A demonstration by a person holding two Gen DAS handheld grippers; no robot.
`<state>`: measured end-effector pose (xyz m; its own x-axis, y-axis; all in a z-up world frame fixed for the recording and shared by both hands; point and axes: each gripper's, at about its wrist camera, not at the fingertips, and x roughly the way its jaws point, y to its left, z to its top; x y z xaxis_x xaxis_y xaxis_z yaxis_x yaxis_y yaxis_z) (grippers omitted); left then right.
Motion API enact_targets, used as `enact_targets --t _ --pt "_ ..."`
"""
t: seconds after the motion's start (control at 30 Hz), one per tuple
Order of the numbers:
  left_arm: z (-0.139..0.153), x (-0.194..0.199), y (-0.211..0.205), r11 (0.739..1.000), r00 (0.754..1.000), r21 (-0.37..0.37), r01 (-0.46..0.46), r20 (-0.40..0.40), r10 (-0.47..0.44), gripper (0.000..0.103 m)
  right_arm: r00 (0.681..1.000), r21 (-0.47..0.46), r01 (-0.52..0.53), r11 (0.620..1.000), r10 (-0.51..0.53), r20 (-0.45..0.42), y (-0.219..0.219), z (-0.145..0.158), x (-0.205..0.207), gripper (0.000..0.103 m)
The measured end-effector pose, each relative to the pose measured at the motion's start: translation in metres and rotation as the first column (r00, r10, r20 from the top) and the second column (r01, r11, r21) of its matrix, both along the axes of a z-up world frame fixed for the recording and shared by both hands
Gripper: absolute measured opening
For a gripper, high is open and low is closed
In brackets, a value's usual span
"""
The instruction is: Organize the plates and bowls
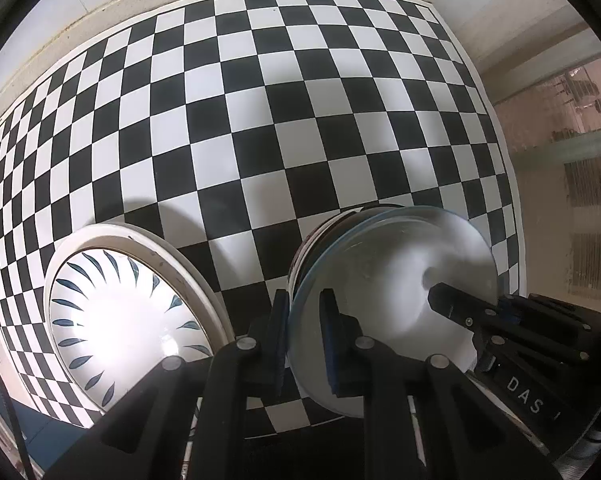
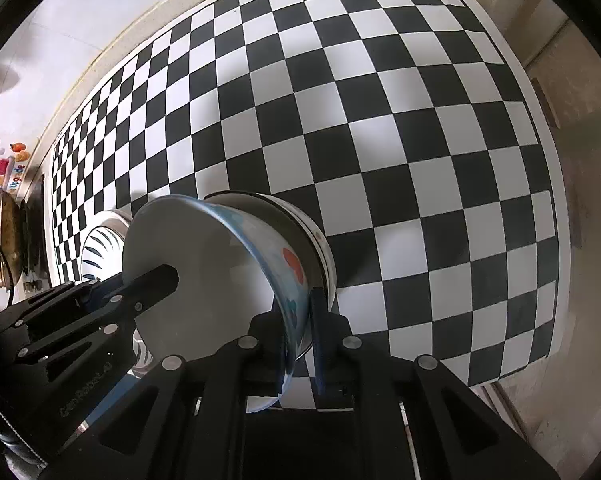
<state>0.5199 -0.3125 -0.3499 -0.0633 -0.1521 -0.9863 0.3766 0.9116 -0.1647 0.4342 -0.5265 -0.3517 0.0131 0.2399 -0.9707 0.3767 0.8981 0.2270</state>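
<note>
Bowl (image 1: 396, 280), white inside with a blue rim, sits atop a stack of bowls (image 2: 304, 220) on the checkered mat (image 1: 260, 120). Left gripper (image 1: 304, 336) and right gripper (image 2: 300, 336) each pinch opposite sides of its rim. Patterned plate (image 1: 116, 320) lies just beside the stack.

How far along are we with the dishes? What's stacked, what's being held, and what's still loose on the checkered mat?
Done: nothing clearly finished, though other bowls already sit nested under the one in hand. In hand: both claws grip one bowl by opposite sides of its rim, the left claw and the right claw. Left: the leaf-patterned plate sits alone on the mat, not yet stacked.
</note>
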Motion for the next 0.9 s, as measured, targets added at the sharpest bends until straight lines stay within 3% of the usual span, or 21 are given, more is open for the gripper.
enact_targets --t 0.37,0.7,0.9 --pt "-0.003 -0.004 -0.003 1.000 1.000 0.012 0.011 0.006 -0.011 0.013 0.998 0.080 0.065 0.995 -0.064 -0.009 -0.021 0.003 -0.011 0.017" --pt "0.004 -0.014 -0.004 0.999 0.998 0.027 0.027 0.057 -0.029 0.013 1.000 0.007 0.014 1.000 -0.014 0.006 -0.007 0.006 -0.014 0.017" --pt "0.029 -0.024 0.005 0.999 0.988 0.038 0.027 0.149 -0.032 0.014 0.999 -0.080 -0.013 0.997 0.016 0.035 0.008 0.018 -0.017 0.017"
